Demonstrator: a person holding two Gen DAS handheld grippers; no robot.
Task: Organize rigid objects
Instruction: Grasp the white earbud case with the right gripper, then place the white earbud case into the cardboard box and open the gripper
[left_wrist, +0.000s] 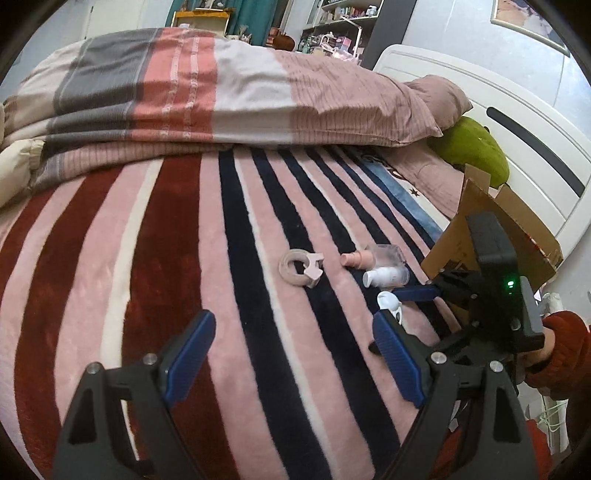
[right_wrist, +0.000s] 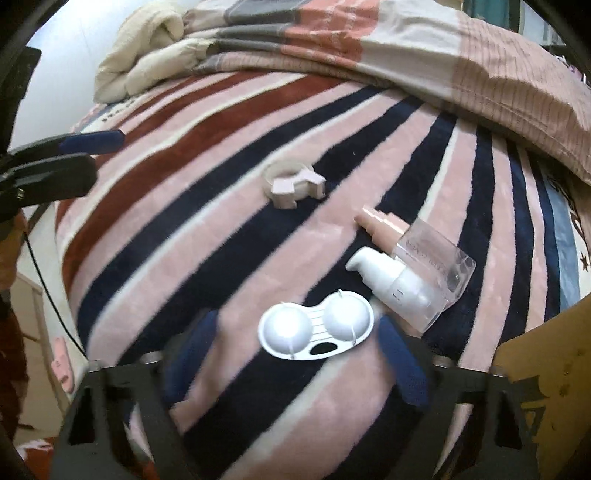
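Four small things lie on the bed in front of you. The nearest is one white case (right_wrist: 316, 326), hard glossy plastic with two round domes joined by a ribbed bridge and a dark oval hole at its near edge. It rests flat on the blanket between the blue fingers of your right gripper (right_wrist: 295, 362), which stand apart on either side of it; the fingers are blurred, and they do not appear to press on it. Just beyond it lies one white pump bottle (right_wrist: 391, 280) on its side, touching one clear, boxy bottle (right_wrist: 432, 264) with a pink ribbed neck, also lying down. Print on the clear one is too small to read. Well apart from these, up the bed, sits one beige ring-shaped tape holder (right_wrist: 291, 182) with a blocky pink tab.

Your left gripper (left_wrist: 291, 354) has its two ridged blue fingers spread wide, with only blanket between them.

The blanket (left_wrist: 147, 258) is plush fleece in pink, cream, dark red and navy stripes. One folded quilt (left_wrist: 207, 88) lies across the far end, and a green cushion (left_wrist: 472, 147) is half hidden behind it. One open cardboard box (left_wrist: 480, 229) stands at the right, partly covered by your right gripper and cut off in the right wrist view.
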